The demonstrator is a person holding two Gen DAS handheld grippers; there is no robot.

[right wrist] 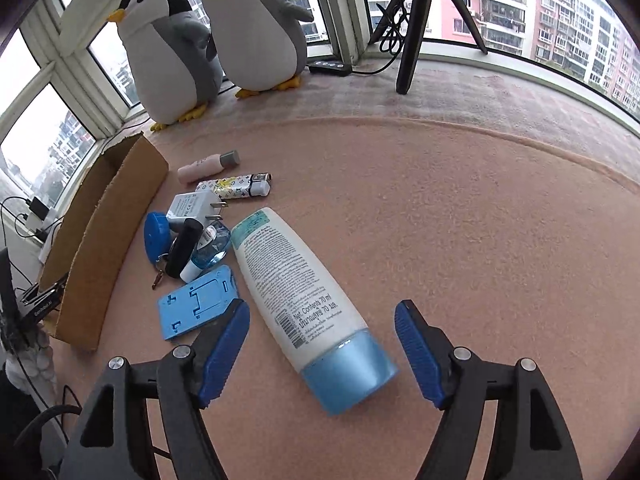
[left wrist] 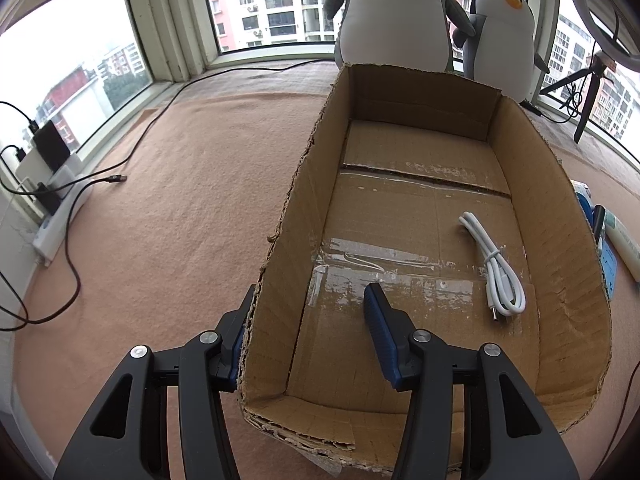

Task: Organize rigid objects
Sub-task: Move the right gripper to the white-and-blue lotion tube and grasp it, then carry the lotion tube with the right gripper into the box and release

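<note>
Your left gripper (left wrist: 308, 336) gapes wide astride the corrugated cardboard box (left wrist: 560, 216) wall, gripping nothing. Your right gripper (right wrist: 322, 346) gapes empty around the smooth white tube (right wrist: 296, 280), blue-capped, lying on fuzzy pink carpet (right wrist: 460, 220). White cable (left wrist: 496, 268) coiled inside the box.

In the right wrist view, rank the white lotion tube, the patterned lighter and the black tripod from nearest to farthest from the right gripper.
1. White lotion tube: lying between the open fingers of the right gripper.
2. Patterned lighter: further out, left of centre, near the cardboard box.
3. Black tripod: farthest, by the window.
</note>
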